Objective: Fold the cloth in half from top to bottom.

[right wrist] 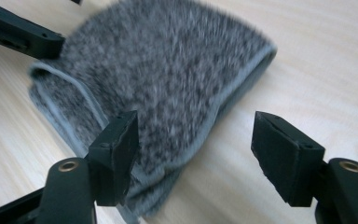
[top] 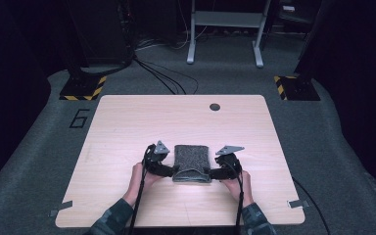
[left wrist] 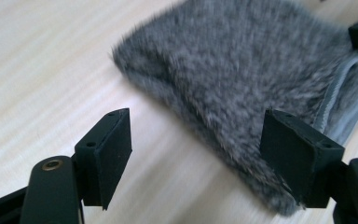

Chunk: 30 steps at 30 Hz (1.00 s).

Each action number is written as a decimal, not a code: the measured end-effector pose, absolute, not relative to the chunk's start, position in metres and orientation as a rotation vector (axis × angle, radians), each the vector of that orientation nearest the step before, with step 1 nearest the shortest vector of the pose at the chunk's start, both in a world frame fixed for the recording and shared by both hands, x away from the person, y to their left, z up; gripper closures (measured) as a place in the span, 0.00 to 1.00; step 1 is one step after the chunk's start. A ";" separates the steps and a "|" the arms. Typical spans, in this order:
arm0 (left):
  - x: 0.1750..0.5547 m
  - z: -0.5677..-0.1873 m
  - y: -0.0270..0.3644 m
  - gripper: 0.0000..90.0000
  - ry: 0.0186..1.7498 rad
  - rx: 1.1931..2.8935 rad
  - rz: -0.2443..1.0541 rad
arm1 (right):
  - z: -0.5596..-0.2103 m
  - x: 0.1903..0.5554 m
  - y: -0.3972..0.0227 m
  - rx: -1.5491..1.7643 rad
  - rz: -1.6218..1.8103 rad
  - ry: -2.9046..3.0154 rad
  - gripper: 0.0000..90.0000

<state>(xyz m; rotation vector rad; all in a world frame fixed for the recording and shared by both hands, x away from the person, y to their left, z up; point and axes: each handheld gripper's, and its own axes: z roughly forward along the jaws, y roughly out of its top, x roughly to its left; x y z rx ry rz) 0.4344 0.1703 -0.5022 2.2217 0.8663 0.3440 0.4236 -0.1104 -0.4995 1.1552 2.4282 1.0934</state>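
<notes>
Your left gripper [top: 165,170] and right gripper [top: 217,171] both sit jaws spread, pinching nothing, one at each near corner of the folded cloth [top: 192,163]. My guess: close on that fluffy pile and you'll catch just the top layer, so the fold peels open, or it slides on the smooth wood-grain surface [top: 127,122]. The cloth is grey, fuzzy, roughly rectangular with a paler stitched hem, lying flat between both grippers.

I'm working in a lab or test studio: dark curtained walls, grey carpet [top: 34,147], hazard-striped stand bases [top: 83,88] at 11 and 1 o'clock, cables [top: 164,73] beyond the counter [top: 127,127].
</notes>
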 end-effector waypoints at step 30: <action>0.416 -0.504 0.198 0.15 0.902 2.151 0.381 | -0.506 0.403 -0.131 1.193 1.082 2.326 0.15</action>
